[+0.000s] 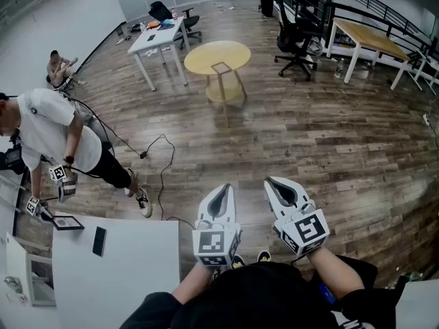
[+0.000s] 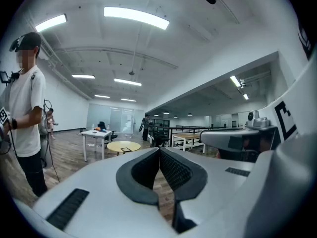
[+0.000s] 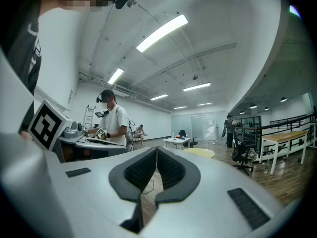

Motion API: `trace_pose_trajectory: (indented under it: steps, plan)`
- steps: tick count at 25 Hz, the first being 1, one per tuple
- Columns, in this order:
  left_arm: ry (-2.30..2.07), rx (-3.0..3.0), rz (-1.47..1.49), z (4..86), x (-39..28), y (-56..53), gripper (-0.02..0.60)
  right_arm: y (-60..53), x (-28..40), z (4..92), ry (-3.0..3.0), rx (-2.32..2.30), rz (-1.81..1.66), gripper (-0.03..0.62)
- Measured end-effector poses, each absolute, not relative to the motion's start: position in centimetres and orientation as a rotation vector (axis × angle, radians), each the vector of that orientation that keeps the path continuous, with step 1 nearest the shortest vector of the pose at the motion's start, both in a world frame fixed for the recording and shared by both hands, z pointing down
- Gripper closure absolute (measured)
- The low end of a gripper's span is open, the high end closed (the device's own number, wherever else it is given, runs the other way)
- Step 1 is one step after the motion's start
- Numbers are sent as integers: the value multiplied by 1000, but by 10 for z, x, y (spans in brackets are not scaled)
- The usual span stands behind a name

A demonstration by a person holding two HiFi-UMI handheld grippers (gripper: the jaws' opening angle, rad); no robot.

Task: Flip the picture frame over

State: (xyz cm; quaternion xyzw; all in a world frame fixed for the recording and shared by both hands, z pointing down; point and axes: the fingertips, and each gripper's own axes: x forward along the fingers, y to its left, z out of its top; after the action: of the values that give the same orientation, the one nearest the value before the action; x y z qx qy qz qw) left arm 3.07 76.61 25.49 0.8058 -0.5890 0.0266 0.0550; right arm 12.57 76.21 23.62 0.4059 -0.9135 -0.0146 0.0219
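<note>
Bright, even indoor light, fisheye views
Ceiling strip lights [image 2: 136, 15] glared above the left claw [image 2: 159, 151]; the outer edges curved and darkened.

A table [image 1: 130, 273] lies at near left, with a phone [image 1: 99, 240] on it and a picture frame [image 1: 67, 222] at its far left corner; a person [image 1: 51, 132] stands just behind. Ahead is a round table [image 1: 217, 58], a desk [image 1: 159, 38] behind it leftward, a chair [image 1: 296, 36] rightward

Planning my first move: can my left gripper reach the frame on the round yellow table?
Probably not: the left gripper hangs shut over the floor, far short of the frame on the round table.
</note>
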Motion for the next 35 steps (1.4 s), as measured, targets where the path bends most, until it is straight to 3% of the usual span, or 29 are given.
trace_pose_trajectory:
  steps: [21, 35]
  plan:
    - [-1768, 2467, 74, 268, -18, 756, 558, 753, 73, 248, -2843, 1252, -4, 576]
    - [-1808, 2470, 121, 266, 55, 675, 558, 671, 152, 248, -2891, 1255, 16, 576]
